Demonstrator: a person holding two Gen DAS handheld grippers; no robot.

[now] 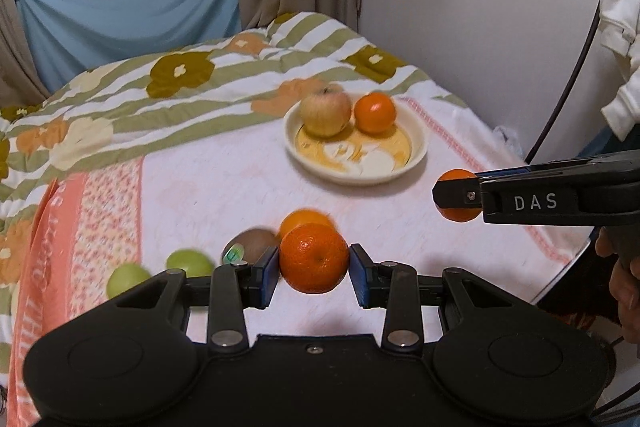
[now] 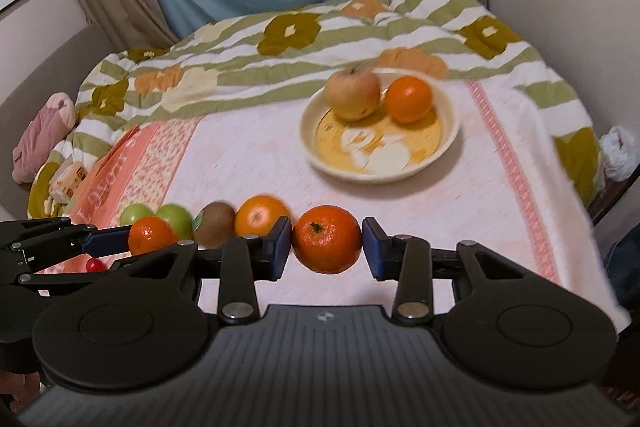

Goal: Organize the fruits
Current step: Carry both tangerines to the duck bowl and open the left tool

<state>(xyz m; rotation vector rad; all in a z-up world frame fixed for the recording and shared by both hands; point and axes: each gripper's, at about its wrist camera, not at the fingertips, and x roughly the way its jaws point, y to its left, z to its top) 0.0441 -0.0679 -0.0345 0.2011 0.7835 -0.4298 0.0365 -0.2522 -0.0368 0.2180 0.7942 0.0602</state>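
Note:
My left gripper (image 1: 314, 269) is shut on a mandarin (image 1: 314, 255), held above the pink cloth. My right gripper (image 2: 327, 250) is shut on a second mandarin (image 2: 327, 237), also off the cloth. Each shows in the other's view: the right gripper (image 1: 458, 195) with its mandarin (image 1: 460, 177) at the right edge, the left gripper (image 2: 120, 243) with its mandarin (image 2: 150, 235) at the left. Farther back, a cream plate (image 1: 418, 151) (image 2: 450, 139) holds a yellowish apple (image 1: 325, 111) (image 2: 352, 95) and an orange (image 1: 375, 113) (image 2: 408, 99).
On the cloth below lie in a row an orange (image 2: 260, 215), a kiwi (image 2: 214, 227) with a sticker and two green fruits (image 2: 174, 217) (image 2: 134, 213). A small red fruit (image 2: 94, 265) shows under the left gripper. A flowered quilt (image 1: 180, 79) covers the bed behind; a wall stands at the right.

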